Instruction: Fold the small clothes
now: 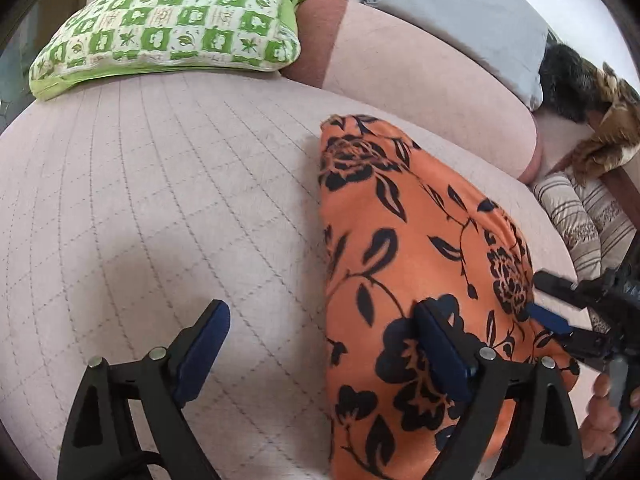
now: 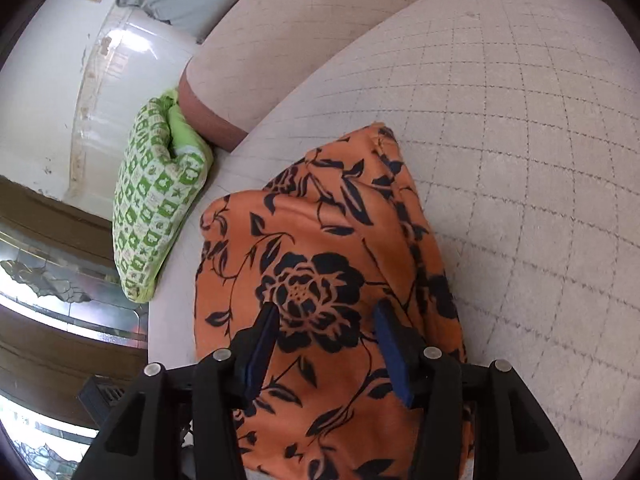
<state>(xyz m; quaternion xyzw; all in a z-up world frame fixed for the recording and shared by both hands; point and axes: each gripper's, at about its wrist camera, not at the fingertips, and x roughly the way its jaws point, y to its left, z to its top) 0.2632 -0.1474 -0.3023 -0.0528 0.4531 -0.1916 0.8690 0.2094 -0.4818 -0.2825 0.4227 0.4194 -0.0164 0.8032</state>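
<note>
Lying on the quilted pale pink bed cover [image 1: 160,208], an orange soft fabric garment with black floral print [image 1: 400,248] sits right of centre in the left wrist view, already folded into a narrow, long shape running near to far. Far left: green-and-white patterned cushion [image 1: 168,28]; far right: grey pillow [image 1: 460,12], both well apart from the garment.

Left gripper [image 1: 322,344] hovers at the garment's near left edge, jaws wide apart, one finger over bare cover, the other over the cloth; holding nothing. Right gripper [image 2: 326,340] is over the garment's near end, jaws apart, nothing pinched; whether the fingertips touch the cloth is unclear.

Handling guess: light, limp, thin knit, drapes and wrinkles easily, probably a bit slick on the cover, not fragile. Layers could slide apart if lifted by one side. Best hold looks like the two near corners, pinching all layers at the edge, one gripper each.
</note>
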